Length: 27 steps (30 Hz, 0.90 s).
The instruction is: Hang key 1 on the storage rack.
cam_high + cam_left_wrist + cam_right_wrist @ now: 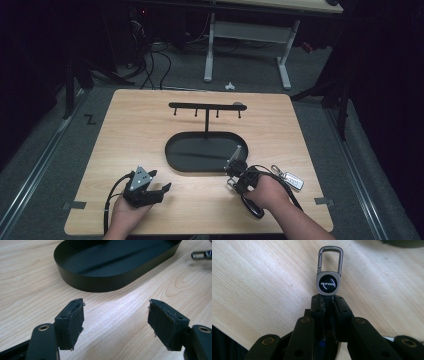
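Observation:
My right gripper (327, 298) is shut on a dark keychain (327, 283). Its round HAVAL badge and grey metal clip stick out past the fingertips, above the wooden table (262, 285). From above, that gripper (234, 178) sits just off the near right end of the black oval tray (175, 150), with the keychain (230, 183) at its tip. My left gripper (160, 181) rests near the table's front left, jaws wide apart and nothing between them. In the left gripper view, its pads (72, 322) face the tray wall (100, 282), and the clip (201, 254) shows at the top right.
A black rack with several small hooks (206, 106) rises on a post from the tray. A key fob with a ring (292, 180) lies on the table to the right of my right hand. A cable (252, 207) loops near the front edge.

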Tool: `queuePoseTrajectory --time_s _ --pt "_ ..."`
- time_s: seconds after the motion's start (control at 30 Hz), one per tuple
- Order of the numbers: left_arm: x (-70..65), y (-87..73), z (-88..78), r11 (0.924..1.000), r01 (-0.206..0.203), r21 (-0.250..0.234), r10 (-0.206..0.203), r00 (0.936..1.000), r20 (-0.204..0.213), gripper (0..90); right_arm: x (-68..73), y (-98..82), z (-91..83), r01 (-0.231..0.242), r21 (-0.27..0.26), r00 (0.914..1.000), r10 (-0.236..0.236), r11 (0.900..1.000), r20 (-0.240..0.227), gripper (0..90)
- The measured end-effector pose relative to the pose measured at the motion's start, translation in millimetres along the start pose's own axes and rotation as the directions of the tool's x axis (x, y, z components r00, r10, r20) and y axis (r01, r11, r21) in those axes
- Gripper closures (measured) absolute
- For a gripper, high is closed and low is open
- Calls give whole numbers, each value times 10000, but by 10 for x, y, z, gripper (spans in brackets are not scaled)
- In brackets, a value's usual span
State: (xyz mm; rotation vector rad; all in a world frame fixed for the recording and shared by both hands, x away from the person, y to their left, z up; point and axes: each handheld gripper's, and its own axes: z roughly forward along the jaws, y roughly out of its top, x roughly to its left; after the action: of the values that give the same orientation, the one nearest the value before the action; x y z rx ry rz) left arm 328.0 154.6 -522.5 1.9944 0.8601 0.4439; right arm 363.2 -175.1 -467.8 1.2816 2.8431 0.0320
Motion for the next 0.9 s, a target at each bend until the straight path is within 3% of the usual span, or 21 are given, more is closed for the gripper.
queuePoseTrajectory --time_s 0.2,0.37,0.47,0.6,0.77,0.87,0.9 --pt "8 0 -9 10000 12 -43 -12 10000 10 295 -22 -24 -135 152 -234 9999 -153 9996 -41 805" --pt "8 1 -14 10000 49 -80 -48 10000 43 295 0 -12 -303 -232 -478 9997 230 9986 -55 805" --pt "9 -1 -13 10000 65 -70 -64 10000 46 295 -25 -1 -398 -139 -725 9999 137 9973 -31 806" --pt "3 2 -16 9999 52 -92 -52 10000 54 295 -28 3 -514 -419 -858 9991 419 9954 -10 806" --pt "-3 4 -16 9999 37 -100 -37 10000 69 295 -93 0 -640 -124 -1284 9999 139 9916 102 806" --pt "3 1 -9 10000 39 -67 -39 10000 49 295 -117 8 -714 -169 -1394 9997 190 9901 133 806" --pt "4 0 -7 10000 40 -55 -40 10000 52 294 -115 7 -738 -387 -1411 9991 406 9892 110 805"
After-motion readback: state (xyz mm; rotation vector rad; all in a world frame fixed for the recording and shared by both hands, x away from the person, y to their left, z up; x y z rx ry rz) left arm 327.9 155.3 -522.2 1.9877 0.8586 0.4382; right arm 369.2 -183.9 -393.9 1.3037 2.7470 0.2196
